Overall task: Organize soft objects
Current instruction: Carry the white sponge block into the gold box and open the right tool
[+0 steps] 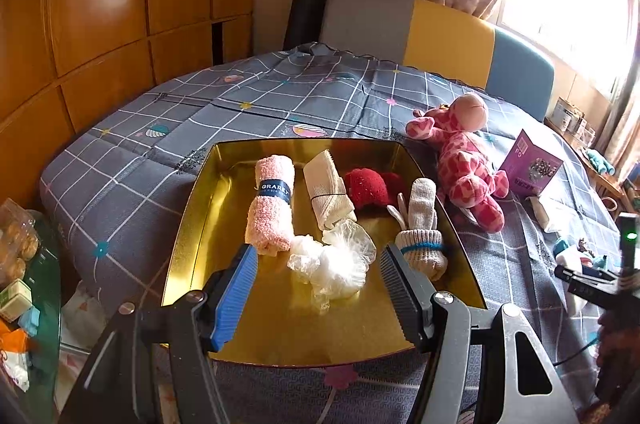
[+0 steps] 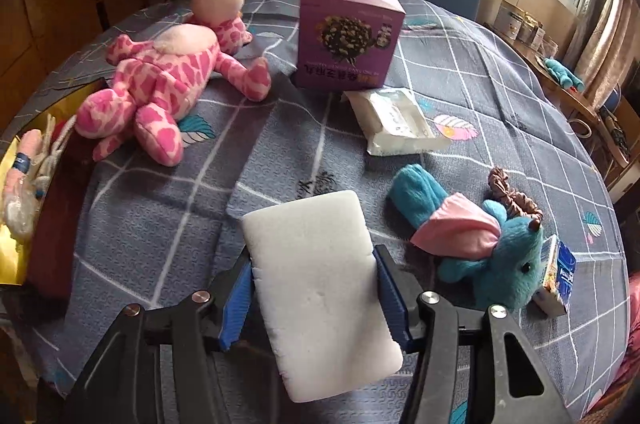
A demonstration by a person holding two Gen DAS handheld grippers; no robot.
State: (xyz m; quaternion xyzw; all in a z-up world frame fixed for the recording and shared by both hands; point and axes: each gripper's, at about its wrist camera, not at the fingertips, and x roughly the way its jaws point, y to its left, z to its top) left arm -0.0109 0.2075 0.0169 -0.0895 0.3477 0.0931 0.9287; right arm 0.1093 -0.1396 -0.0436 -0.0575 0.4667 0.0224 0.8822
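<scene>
In the left wrist view a gold tray (image 1: 200, 208) sits on the checked grey tablecloth. It holds a rolled pink towel (image 1: 272, 208), a rolled white cloth (image 1: 326, 188), a red fluffy item (image 1: 366, 190), a white knitted glove (image 1: 422, 224) and a crumpled clear plastic bag (image 1: 332, 264). My left gripper (image 1: 318, 252) hangs open over the tray's near half, the bag lying loose by its fingertips. In the right wrist view my right gripper (image 2: 312, 260) is shut on a white sponge block (image 2: 316, 280), held above the cloth.
A pink spotted plush (image 2: 160, 80) lies beside the tray's edge (image 2: 12, 264). Further off are a purple box (image 2: 348, 36), a white packet (image 2: 396, 122), a blue plush (image 2: 480, 236), a brown scrunchie (image 2: 512, 196) and a small carton (image 2: 556, 272). Chairs stand behind the table.
</scene>
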